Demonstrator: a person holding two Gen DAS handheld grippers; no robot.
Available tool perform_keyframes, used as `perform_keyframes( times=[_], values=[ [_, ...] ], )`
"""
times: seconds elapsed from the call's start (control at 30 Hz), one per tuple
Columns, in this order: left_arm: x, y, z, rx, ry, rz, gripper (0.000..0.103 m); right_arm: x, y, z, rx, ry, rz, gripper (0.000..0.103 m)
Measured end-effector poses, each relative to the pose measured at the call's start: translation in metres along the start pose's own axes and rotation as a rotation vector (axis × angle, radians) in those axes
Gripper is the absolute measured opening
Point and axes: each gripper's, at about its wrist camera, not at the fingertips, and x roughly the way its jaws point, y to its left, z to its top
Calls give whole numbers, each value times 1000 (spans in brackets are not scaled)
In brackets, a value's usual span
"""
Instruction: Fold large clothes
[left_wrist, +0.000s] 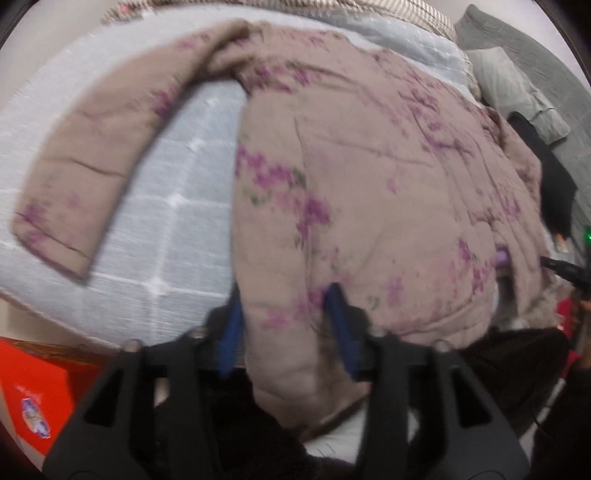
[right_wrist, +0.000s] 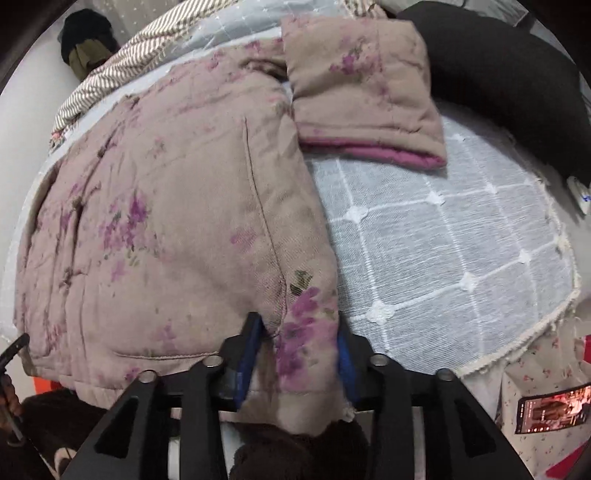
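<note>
Left view: the coat (left_wrist: 369, 184) lies spread on the bed (left_wrist: 177, 221), one sleeve (left_wrist: 92, 147) flung out so the body can be folded. My left gripper (left_wrist: 284, 325) straddles the hem, fingers parted, pads not pinching it, so I judge it released.

Right view: my right gripper (right_wrist: 299, 350) straddles the other hem corner, likewise slack. The second sleeve (right_wrist: 365, 92) lies folded beyond.

Two wrist fisheyes, each looking steeply down along its claw, close above the shared floral jacket (left_wrist: 369, 177) hem
</note>
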Motion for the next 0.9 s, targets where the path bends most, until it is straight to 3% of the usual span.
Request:
perform_keyframes(
  times=[0.07, 0.2, 0.3, 0.37, 0.43, 0.53, 0.57, 0.6, 0.63, 0.67, 0.77, 0.83, 0.9],
  values=[
    [-9, -10, -3, 40, -40, 20, 62, -10, -1, -9, -2, -21, 3, 61],
    [-13, -27, -11, 100, -54, -14, 71, -16, 7, -17, -6, -31, 65, 66],
    [-11, -32, -13, 136, -44, -6, 72, -15, 5, -25, -22, -21, 69, 68],
    [-7, -22, -12, 122, -51, 38, 72, -15, -10, -29, -4, -7, 73, 68],
    [4, 1, -8, 45, -3, 53, 72, -7, -27, -32, 55, 18, 119, 68],
    [32, 30, -7, -82, 154, -104, 71, 10, -43, -36, 141, 64, 267, 70],
    [36, 34, -9, -101, 174, -153, 69, 11, -41, -36, 136, 55, 285, 62],
    [37, 35, -9, -112, 178, -181, 58, 10, -37, -36, 120, 45, 326, 52],
    [35, 33, -9, -112, 176, -216, 32, 10, -33, -35, 113, 47, 370, 21],
    [31, 29, -8, -122, 181, -296, 21, 10, -27, -34, 116, 62, 424, 19],
    [7, 23, -4, -136, 123, -413, 16, -9, -11, -30, 101, 15, 489, 15],
    [-26, 24, 3, -157, 22, -520, 15, -34, -6, -26, 101, -42, 537, 13],
    [-53, 27, 6, -169, -60, -573, 14, -73, -3, -23, 77, -139, 549, 12]
  ],
)
